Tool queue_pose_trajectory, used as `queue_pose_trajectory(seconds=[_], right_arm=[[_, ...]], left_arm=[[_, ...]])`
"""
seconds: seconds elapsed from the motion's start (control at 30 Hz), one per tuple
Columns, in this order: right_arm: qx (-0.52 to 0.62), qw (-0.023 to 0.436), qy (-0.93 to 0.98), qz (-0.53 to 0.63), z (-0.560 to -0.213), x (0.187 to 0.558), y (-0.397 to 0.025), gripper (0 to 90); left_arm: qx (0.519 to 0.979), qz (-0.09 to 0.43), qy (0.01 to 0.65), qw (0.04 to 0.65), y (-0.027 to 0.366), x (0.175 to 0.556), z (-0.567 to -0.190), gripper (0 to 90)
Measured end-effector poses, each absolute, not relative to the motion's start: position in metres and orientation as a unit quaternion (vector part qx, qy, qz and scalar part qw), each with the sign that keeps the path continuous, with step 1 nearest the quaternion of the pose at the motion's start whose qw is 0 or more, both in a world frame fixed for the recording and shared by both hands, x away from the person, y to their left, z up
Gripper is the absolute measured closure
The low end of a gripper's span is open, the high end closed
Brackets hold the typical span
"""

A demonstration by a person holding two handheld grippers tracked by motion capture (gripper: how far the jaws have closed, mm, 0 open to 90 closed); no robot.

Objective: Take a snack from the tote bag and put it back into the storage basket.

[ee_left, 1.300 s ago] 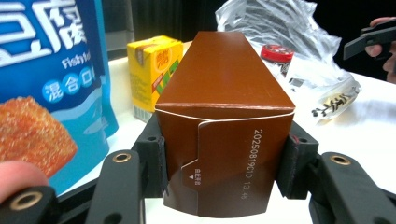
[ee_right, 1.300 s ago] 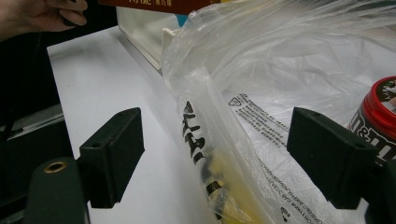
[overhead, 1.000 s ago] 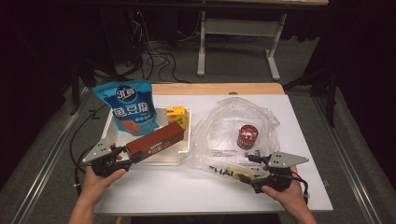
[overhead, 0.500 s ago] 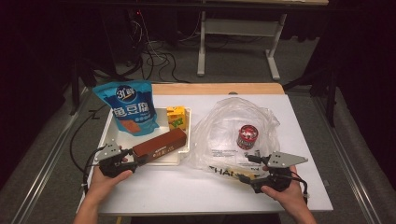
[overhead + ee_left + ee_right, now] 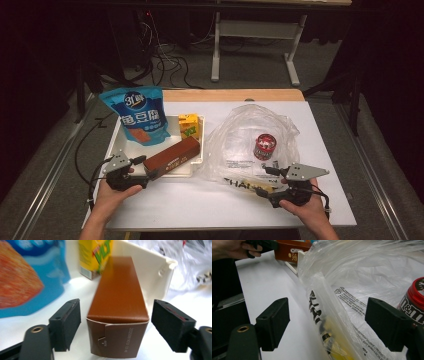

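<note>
left hand-held gripper [image 5: 115,322]: spread, astride near end of brown box [image 5: 117,312], not touching | brown box: angled over white tray [image 5: 197,162] rim | right hand-held gripper [image 5: 327,325]: spread around plastic bag [image 5: 324,315] edge on table [image 5: 200,205]

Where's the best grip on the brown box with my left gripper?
Take the brown box by its two long side faces at the near flap end, coming straight along its length. It juts over the tray rim toward the left gripper, whose open jaws already flank it.
</note>
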State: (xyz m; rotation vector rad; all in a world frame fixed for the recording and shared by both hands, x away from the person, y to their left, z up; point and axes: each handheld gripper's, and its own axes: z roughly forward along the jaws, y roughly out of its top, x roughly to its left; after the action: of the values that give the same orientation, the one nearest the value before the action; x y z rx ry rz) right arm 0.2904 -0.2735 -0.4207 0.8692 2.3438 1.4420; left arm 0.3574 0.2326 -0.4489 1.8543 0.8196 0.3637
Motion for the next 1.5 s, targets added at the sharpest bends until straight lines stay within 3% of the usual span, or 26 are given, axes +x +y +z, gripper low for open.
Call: queue_pose_trajectory(seconds=[0.1, 0.23, 0.4, 0.47, 0.73, 1.5], right_arm=[[0.300, 0.128, 0.804, 0.497, -0.420, 0.290, -0.275, 20.2], [0.300, 0.126, 0.805, 0.496, -0.421, 0.290, -0.275, 20.2], [0.299, 0.126, 0.805, 0.496, -0.422, 0.290, -0.273, 20.2], [0.299, 0.126, 0.806, 0.495, -0.422, 0.290, -0.273, 20.2], [0.300, 0.125, 0.808, 0.492, -0.424, 0.291, -0.272, 20.4], [0.301, 0.123, 0.809, 0.490, -0.427, 0.293, -0.268, 20.5]], left_arm=[[0.753, 0.162, 0.366, 0.522, 0.235, 0.344, -0.442, 25.4], [0.733, 0.170, 0.382, 0.536, 0.240, 0.324, -0.436, 38.2], [0.721, 0.148, 0.417, 0.533, 0.248, 0.314, -0.440, 80.1], [0.723, 0.138, 0.434, 0.519, 0.247, 0.316, -0.444, 88.8], [0.746, 0.130, 0.438, 0.486, 0.236, 0.322, -0.451, 90.0], [0.700, 0.167, 0.526, 0.453, 0.226, 0.349, -0.461, 90.0]])
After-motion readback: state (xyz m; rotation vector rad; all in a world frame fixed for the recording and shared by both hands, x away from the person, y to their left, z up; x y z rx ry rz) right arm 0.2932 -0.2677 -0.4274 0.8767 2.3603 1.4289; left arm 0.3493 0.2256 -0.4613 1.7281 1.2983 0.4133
